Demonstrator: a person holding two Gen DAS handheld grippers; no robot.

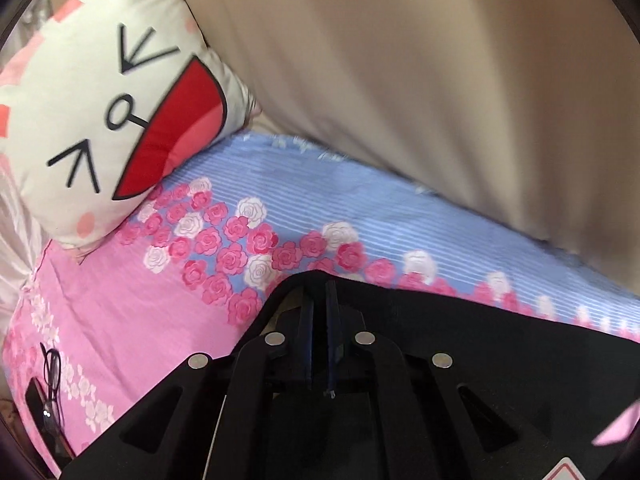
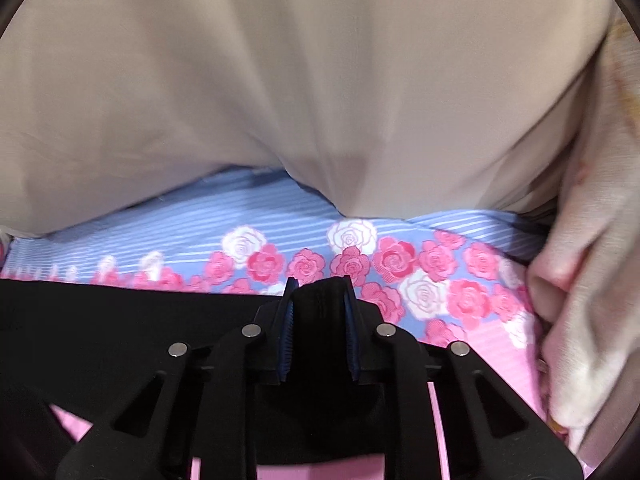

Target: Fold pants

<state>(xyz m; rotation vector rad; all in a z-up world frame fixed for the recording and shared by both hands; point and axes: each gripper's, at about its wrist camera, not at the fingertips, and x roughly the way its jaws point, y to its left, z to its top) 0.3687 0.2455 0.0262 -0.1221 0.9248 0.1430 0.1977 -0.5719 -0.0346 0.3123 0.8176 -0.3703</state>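
With both my jaws clamped on black pants point(image 1: 460, 344), beige cloth point(image 2: 280, 80) hangs above the floral bedsheet point(image 2: 240, 208). Cat pillow point(image 1: 104, 120) rests on the bedsheet too.

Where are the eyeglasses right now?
In the left wrist view, the eyeglasses lie at the far lower left on the pink part of the floral bedsheet, beside a dark flat object and below the cartoon-face pillow.

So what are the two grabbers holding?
The black pants: the left gripper and the right gripper each pinch them along one edge.
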